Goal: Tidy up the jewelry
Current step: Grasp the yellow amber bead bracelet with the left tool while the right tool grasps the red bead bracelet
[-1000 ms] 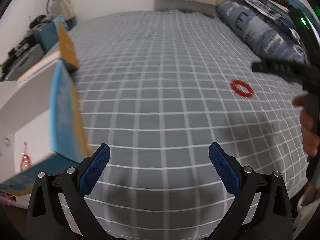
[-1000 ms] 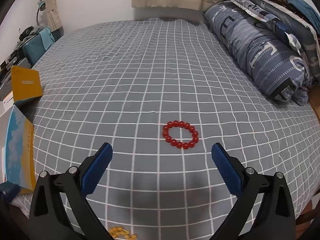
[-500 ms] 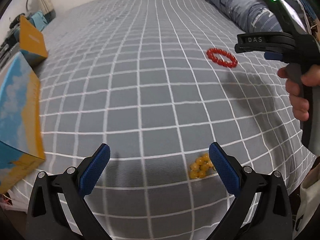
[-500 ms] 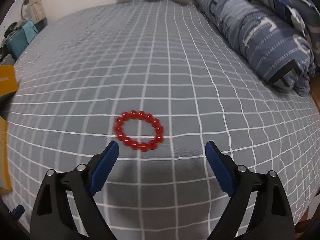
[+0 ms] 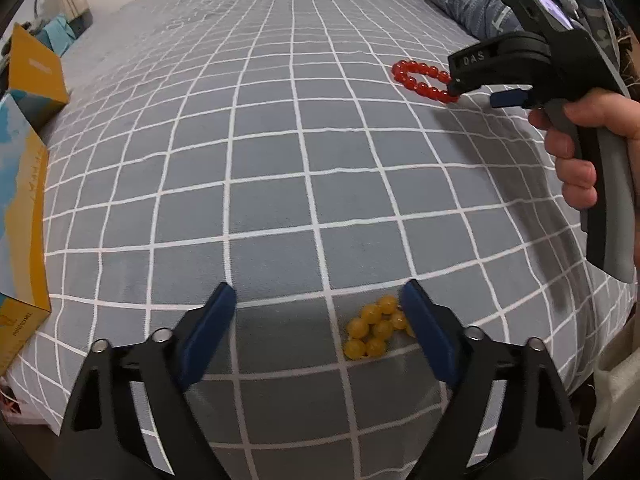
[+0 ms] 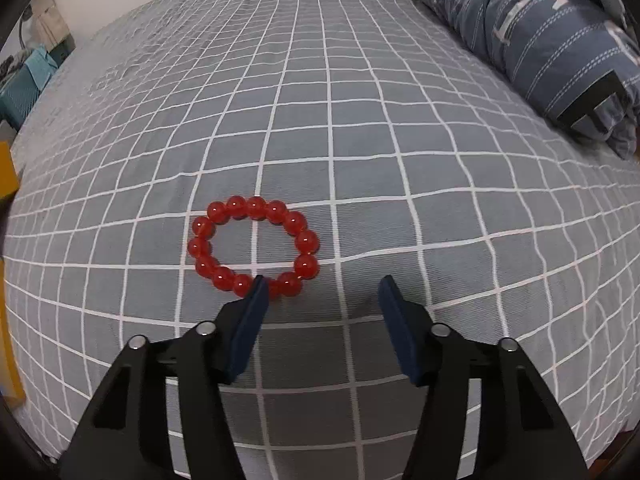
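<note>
Where the red bead bracelet (image 6: 253, 246) lies flat on the grey checked bedspread (image 6: 360, 128), the right gripper (image 6: 322, 294) stands at its near edge, left pad overlapping two beads, jaws just narrowed, gripping nothing. One bunched yellow bead bracelet (image 5: 374, 332) lies against the left gripper (image 5: 318, 300)'s right pad, possibly touching; jaws closing, nothing clamped. Two boxes (image 5: 22, 216) flank the left; a pillow (image 6: 540, 32) lies right.

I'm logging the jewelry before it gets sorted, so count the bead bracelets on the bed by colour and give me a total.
Red bead bracelet: 1
Yellow bead bracelet: 1
Total: 2
</note>
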`<move>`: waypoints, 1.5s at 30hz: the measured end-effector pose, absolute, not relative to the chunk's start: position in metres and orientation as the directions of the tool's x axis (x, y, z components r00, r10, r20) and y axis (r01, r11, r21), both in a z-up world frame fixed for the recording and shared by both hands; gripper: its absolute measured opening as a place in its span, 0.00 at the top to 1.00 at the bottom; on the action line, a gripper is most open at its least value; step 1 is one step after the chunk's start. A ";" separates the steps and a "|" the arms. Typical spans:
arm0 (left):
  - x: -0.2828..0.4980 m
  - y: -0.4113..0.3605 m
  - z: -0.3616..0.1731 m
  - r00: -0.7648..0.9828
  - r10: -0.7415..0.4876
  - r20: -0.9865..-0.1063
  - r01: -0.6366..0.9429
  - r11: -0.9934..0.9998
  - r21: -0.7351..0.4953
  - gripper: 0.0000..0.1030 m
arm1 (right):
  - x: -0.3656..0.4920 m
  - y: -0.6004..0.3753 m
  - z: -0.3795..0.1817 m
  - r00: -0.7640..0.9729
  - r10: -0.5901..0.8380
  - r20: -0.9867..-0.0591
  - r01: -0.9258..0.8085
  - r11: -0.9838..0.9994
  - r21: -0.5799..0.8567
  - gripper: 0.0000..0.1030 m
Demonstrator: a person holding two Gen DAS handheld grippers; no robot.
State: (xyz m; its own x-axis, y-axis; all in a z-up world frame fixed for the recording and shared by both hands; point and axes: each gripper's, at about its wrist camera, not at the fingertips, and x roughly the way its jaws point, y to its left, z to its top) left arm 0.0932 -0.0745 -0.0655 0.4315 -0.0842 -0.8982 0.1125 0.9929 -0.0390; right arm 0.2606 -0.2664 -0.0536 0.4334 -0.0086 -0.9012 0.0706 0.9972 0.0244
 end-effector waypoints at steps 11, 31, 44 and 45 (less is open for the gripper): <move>0.087 -0.078 -0.067 0.403 -0.109 -0.909 0.135 0.989 -0.058 0.59 | 0.272 -0.265 -0.054 0.429 0.030 -0.903 0.111 0.990 0.086 0.67; 0.085 -0.072 -0.056 0.404 -0.100 -0.909 0.142 0.989 -0.045 0.91 | 0.281 -0.258 -0.054 0.430 0.063 -0.901 0.123 0.984 0.128 1.00; 0.080 -0.058 -0.036 0.442 -0.112 -0.890 0.128 0.990 -0.061 0.91 | 0.273 -0.268 -0.046 0.434 0.072 -0.898 0.134 0.981 0.143 1.00; 0.080 -0.058 -0.034 0.445 -0.114 -0.888 0.128 0.990 -0.063 0.91 | 0.272 -0.267 -0.044 0.437 0.075 -0.896 0.132 0.980 0.147 1.00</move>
State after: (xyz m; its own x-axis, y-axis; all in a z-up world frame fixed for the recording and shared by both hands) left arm 0.0803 -0.0578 -0.0343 0.4447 -0.1138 -0.8884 0.1283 0.9898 -0.0626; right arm 0.2724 -0.2674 -0.0442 0.4374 0.0750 -0.8961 0.1325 0.9803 0.1467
